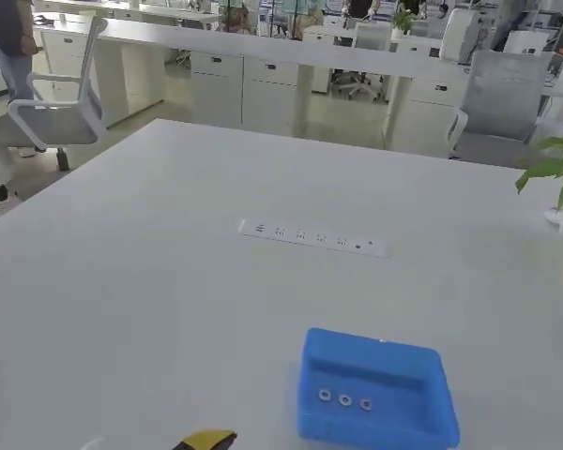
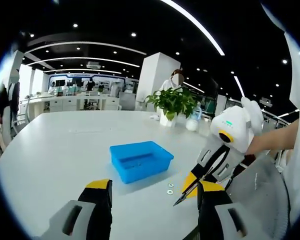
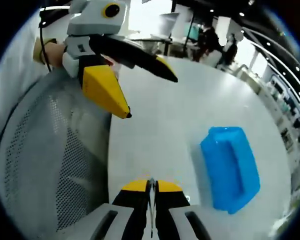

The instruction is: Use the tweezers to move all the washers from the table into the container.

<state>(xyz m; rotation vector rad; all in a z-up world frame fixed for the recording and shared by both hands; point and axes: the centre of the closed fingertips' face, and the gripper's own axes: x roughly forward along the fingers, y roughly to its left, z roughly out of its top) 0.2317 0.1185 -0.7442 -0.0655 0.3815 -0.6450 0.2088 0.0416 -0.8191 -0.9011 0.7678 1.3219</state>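
Observation:
The blue container (image 1: 422, 412) sits near the table's front edge, with three washers (image 1: 345, 399) lying in a row inside it. In the left gripper view the container (image 2: 140, 161) is ahead, and two small washers (image 2: 170, 188) lie on the table just right of it. My left gripper (image 2: 154, 185) is open and holds nothing. My right gripper (image 2: 195, 181) reaches in from the right, shut on thin tweezers (image 2: 182, 196) whose tip hovers beside those washers. In the right gripper view the right gripper (image 3: 151, 186) is shut on the tweezers (image 3: 151, 205); the left gripper (image 3: 151, 97) hangs open at upper left.
A white power strip (image 1: 314, 237) is set into the middle of the table (image 1: 122, 281). A yellow gripper tip (image 1: 206, 439) pokes in at the bottom edge. A potted plant (image 2: 172, 105) stands at the far side. A grey mesh chair (image 3: 50, 165) is by the table edge.

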